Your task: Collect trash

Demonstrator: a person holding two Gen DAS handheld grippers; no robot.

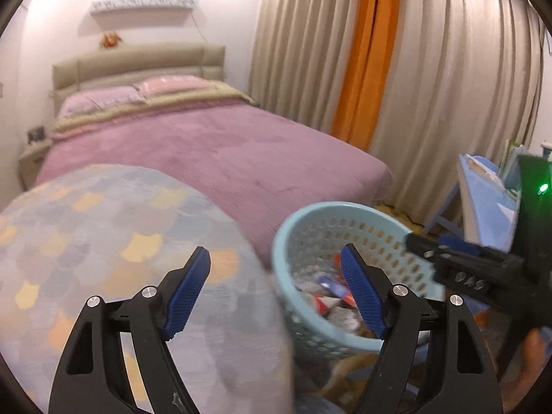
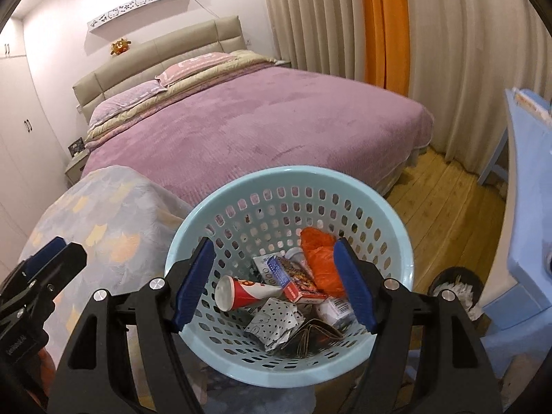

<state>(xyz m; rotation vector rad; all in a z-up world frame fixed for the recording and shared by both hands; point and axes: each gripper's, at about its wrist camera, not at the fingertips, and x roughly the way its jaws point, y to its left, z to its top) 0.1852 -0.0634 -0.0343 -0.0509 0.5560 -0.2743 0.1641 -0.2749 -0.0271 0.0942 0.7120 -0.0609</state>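
**A:** A bedroom, mid-cleanup: we hold the right gripper [image 2: 274,283] over the pale blue basket [image 2: 193,227], its fingers [image 2: 193,284] spread wide with nothing between them. Why park the basket there?

**B:** We read it as convenience. It sits at the foot of the bed [image 2: 262,120], just beside the patterned blanket [image 2: 103,227], so both hands can drop into it without a long reach.

**A:** And the trash itself?

**B:** Already piled at the bottom: a red paper cup [image 2: 248,291], a small printed box [image 2: 293,276], a crumpled orange bag [image 2: 321,258], a spotted wrapper [image 2: 276,321].

**A:** Our left gripper [image 1: 276,293]?

**B:** Also spread and empty, straddling the basket's rim and the blanket. That view is blurred, so we cannot say more.

**A:** What remains?

**B:** The bed looks bare of litter; we judge the collecting nearly done. A dark bin [image 2: 455,286] stands on the floor nearby.
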